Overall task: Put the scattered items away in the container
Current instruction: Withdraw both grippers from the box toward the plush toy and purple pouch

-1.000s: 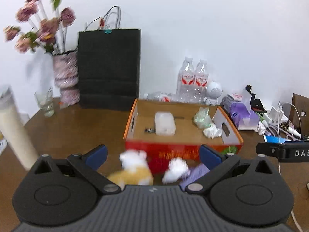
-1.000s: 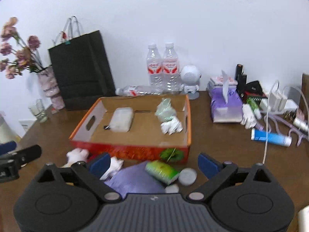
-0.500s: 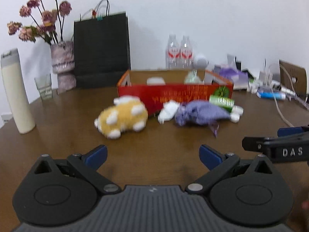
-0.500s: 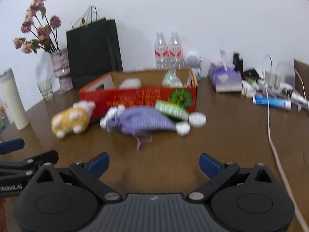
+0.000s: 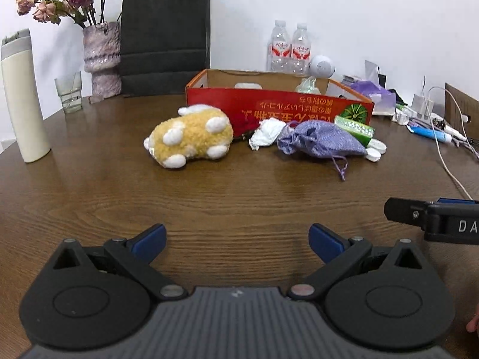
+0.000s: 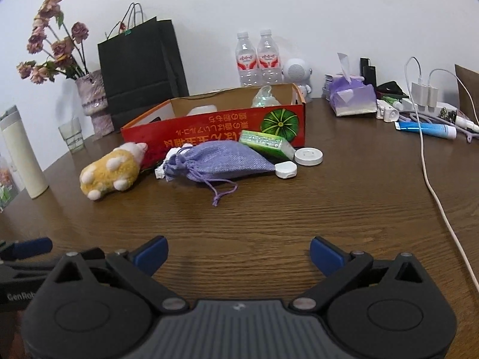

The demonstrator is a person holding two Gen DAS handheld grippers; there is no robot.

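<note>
Brown wood-grain table [image 5: 239, 209], white wall behind, clutter along the far edge. Left gripper [image 5: 236, 239] and right gripper [image 6: 238, 252] both hover low at the near side, jaws spread wide, nothing held, well apart from the pile. Scattered items lie in a row against the near wall of the red cardboard box [image 5: 278, 107]: yellow plush toy [image 5: 190, 137] at left, white crumpled tissue [image 5: 268, 133], purple drawstring pouch [image 6: 221, 161] in the middle, green packet [image 6: 265, 143] leaning on the pouch, two white round caps [image 6: 308, 156] at right. Box already holds a few things. Suggest left takes the plush, pinching across its narrow body; right takes the pouch at the gathered neck, so the packet doesn't get dragged along. Lift clear of the wall before release.
</note>
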